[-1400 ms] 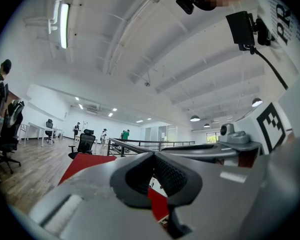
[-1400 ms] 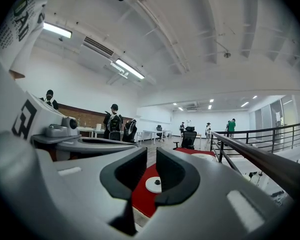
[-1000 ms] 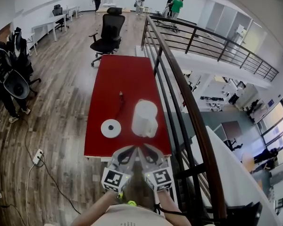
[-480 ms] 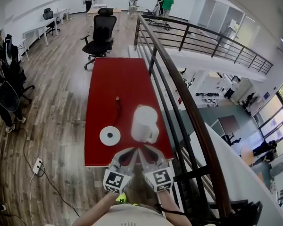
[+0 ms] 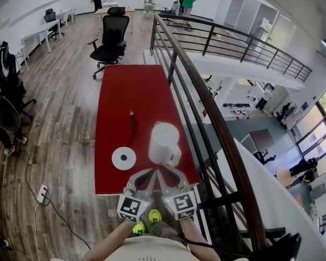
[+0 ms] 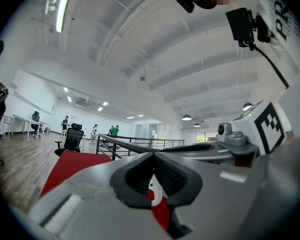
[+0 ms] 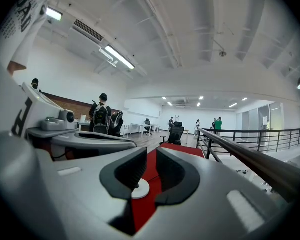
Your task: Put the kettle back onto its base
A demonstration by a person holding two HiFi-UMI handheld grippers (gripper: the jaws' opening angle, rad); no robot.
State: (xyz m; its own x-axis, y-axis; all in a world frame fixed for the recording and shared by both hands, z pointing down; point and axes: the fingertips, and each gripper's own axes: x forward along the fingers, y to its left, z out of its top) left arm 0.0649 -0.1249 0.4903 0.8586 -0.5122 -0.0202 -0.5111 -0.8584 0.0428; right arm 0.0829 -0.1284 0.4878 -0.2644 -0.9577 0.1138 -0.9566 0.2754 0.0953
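A white kettle [image 5: 164,143] stands upright on the red table [image 5: 131,91], near its front right corner. Its round white base [image 5: 124,157] lies flat to the kettle's left, apart from it, with a dark cord [image 5: 131,123] running back from it. Both grippers hover side by side at the table's front edge, just short of the kettle. My left gripper [image 5: 145,174] has its tips together with nothing held; a sliver of kettle [image 6: 151,191] shows past the left gripper [image 6: 153,156]. My right gripper [image 5: 171,173] stands slightly open and empty. Between the jaws of the right gripper [image 7: 149,159] the base [image 7: 139,189] shows.
A black metal railing [image 5: 206,107] runs close along the table's right side, with a drop to a lower floor beyond. A black office chair [image 5: 110,39] stands past the table's far end. A power strip [image 5: 42,181] and cable lie on the wooden floor at left.
Both grippers have come forward together toward the table's front edge, so kettle and base lie nearer them. Kettle, base and jaw openings look unchanged.
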